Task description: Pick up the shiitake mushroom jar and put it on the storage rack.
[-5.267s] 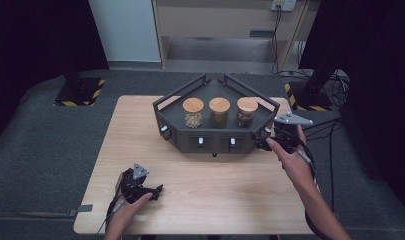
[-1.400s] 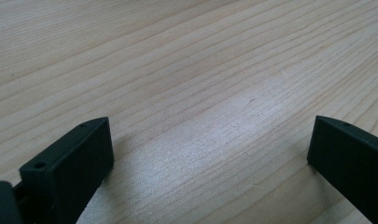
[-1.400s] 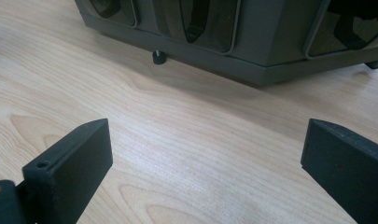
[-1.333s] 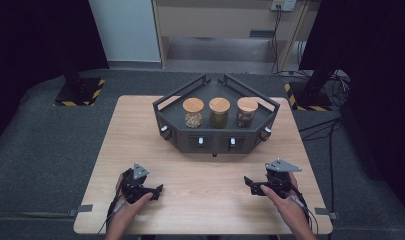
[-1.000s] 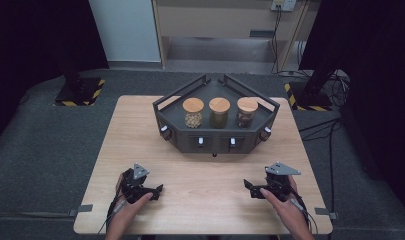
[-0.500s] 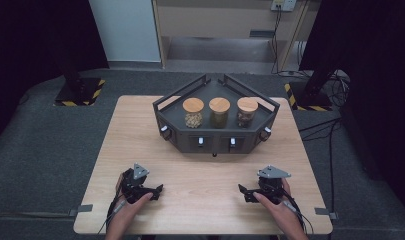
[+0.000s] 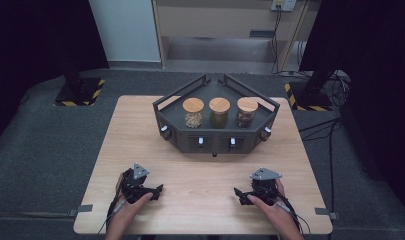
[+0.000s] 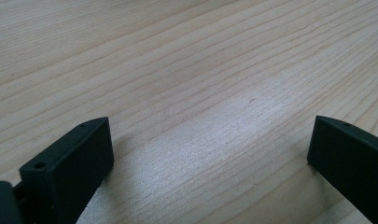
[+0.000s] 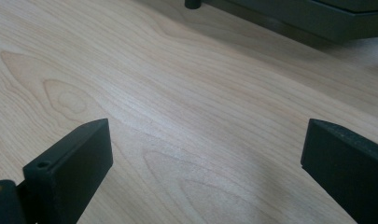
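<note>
Tongs (image 7: 157,189) low over wooden table (image 7: 205,200)

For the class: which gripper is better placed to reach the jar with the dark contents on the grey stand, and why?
Probably the right gripper: that jar stands at the stand's right end, on its side of the table. The left gripper rests farther off. Both are open.

Grey carpet floor (image 7: 45,145), dark curtains (image 7: 35,35) — wooden cabinet (image 7: 215,22)

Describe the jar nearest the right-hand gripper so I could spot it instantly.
Find the dark angular rack at the far middle of the wooden table. Three cork-lidded jars stand in a row on it. Yours is the right-end jar, holding dark mixed contents, unlike the pale-filled left jar.
</note>
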Available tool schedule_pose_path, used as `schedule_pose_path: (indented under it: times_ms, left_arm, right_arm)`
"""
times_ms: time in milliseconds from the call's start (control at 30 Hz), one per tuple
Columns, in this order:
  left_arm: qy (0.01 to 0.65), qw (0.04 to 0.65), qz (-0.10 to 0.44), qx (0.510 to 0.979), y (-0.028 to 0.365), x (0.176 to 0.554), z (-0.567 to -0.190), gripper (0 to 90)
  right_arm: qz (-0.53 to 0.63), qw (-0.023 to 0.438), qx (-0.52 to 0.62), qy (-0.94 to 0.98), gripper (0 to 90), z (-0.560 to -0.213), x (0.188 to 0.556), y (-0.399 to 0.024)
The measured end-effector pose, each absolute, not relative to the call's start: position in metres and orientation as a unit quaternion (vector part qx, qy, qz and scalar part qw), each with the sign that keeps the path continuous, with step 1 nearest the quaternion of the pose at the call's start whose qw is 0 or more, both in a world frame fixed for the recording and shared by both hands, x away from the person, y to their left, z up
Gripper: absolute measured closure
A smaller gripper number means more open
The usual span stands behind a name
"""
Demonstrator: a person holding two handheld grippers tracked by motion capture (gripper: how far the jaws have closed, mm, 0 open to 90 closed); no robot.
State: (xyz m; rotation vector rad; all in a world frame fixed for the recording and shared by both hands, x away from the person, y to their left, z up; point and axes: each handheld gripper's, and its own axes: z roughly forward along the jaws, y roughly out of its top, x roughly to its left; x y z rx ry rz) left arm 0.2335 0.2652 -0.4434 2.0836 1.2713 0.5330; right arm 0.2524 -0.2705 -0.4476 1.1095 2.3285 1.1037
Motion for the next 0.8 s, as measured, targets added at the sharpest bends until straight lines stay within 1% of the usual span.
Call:
schedule_pose_path:
  times_ms: [500,800]
  left_arm:
    - [0.483,0.316,0.202,0.791,0.265,0.234,-0.443,0.0]
    - [0.483,0.316,0.202,0.791,0.265,0.234,-0.443,0.0]
  right_arm:
    - [0.362,0.161,0.384,0.834,2.4,-0.455,0.256,-0.260]
    - [0.365,0.154,0.390,0.831,1.4,-0.458,0.257,-0.261]
